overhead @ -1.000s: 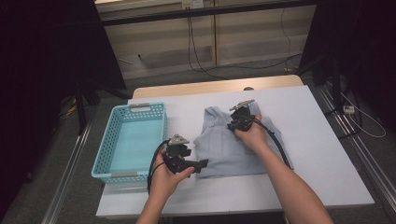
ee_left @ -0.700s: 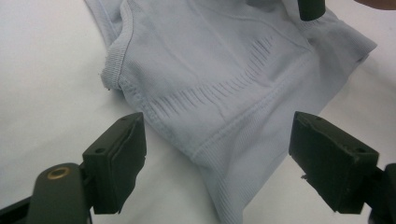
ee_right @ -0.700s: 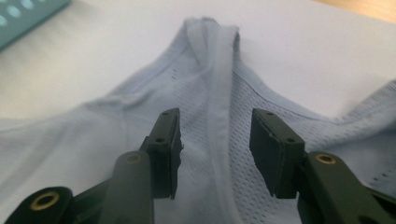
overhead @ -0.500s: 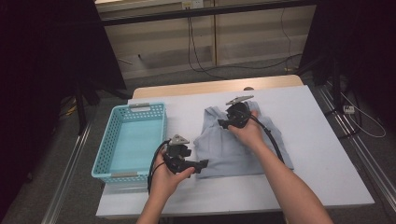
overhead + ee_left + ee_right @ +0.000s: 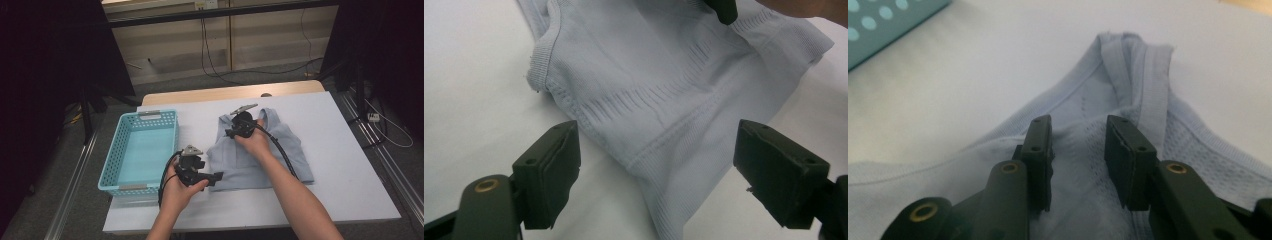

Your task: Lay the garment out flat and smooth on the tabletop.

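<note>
While the pale blue top (image 5: 260, 155) lay spread flat on the white table (image 5: 345, 175), just to the right of the turquoise basket (image 5: 142, 147), both of the person's hands worked at it. The left gripper (image 5: 212, 177) sat low at the near left corner of the garment, beside the basket's near end. From the left gripper view, its jaws stood wide apart, one on each side of the ribbed hem (image 5: 664, 150), with bare table under the left jaw and cloth running between them; neither pad pressed on the fabric.

The right gripper (image 5: 231, 133) was farther up the table, over the upper part of the top near its neckline. In the right gripper view its jaws stood a narrow way apart, tips down on the cloth just short of the folded shoulder straps (image 5: 1138, 65). They had just been closing, and a small ridge of fabric lay in the gap between them, though I could not tell whether the pads were already pinching it. A corner of the basket showed at the upper left of that view, well apart from the straps.

The right forearm (image 5: 295, 200) crossed over the lower half of the garment, and a black cable (image 5: 280, 150) trailed back along it.
</note>
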